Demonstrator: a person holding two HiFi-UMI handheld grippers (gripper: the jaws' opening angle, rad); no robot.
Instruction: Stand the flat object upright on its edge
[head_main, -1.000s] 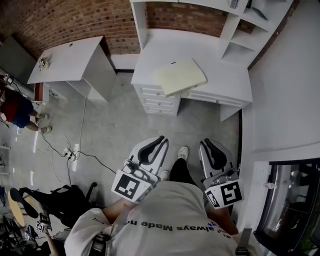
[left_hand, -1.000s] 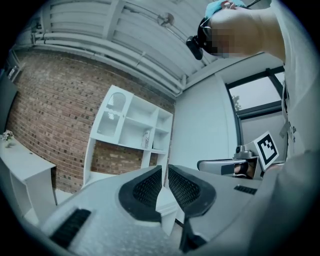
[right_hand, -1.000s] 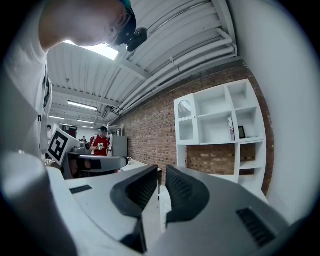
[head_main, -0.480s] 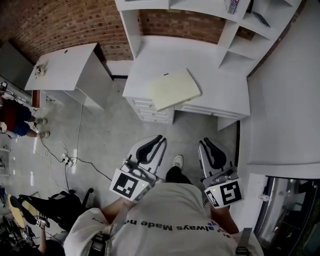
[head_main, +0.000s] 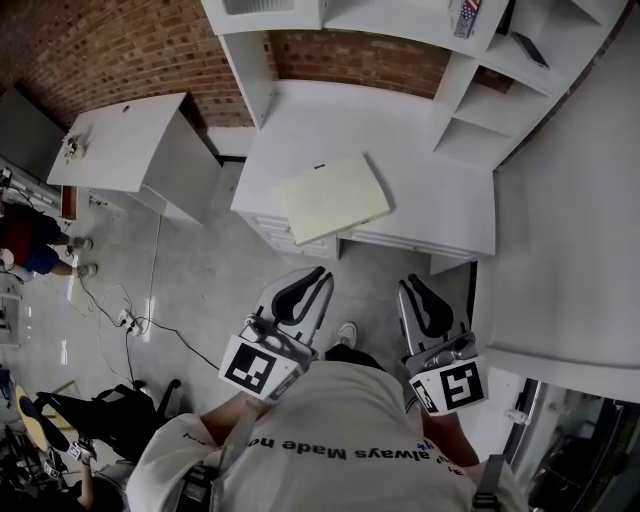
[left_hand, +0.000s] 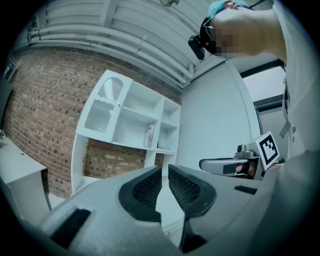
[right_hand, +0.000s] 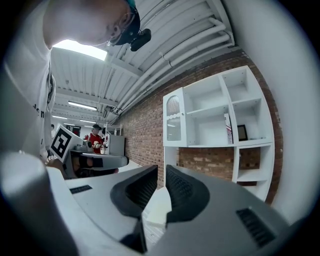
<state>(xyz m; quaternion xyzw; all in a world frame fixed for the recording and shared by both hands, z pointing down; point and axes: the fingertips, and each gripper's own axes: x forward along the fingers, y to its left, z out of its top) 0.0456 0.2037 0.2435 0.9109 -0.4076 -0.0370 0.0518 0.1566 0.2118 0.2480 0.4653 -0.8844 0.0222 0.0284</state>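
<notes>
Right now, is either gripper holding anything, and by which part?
Nothing is held: the left gripper and right gripper are shut, empty; the flat pad lies on the desk.

The flat object lies flat on the front left corner of the surface, the shelf unit stands behind it, a second surface sits well to the left, and the left gripper and right gripper hang side by side before it, over the floor.

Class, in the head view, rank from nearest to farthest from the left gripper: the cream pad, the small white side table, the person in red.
1. Cream pad, on the desk just ahead of the left gripper.
2. Side table, off to the left by the brick wall.
3. Person in red, at the far left edge.
</notes>
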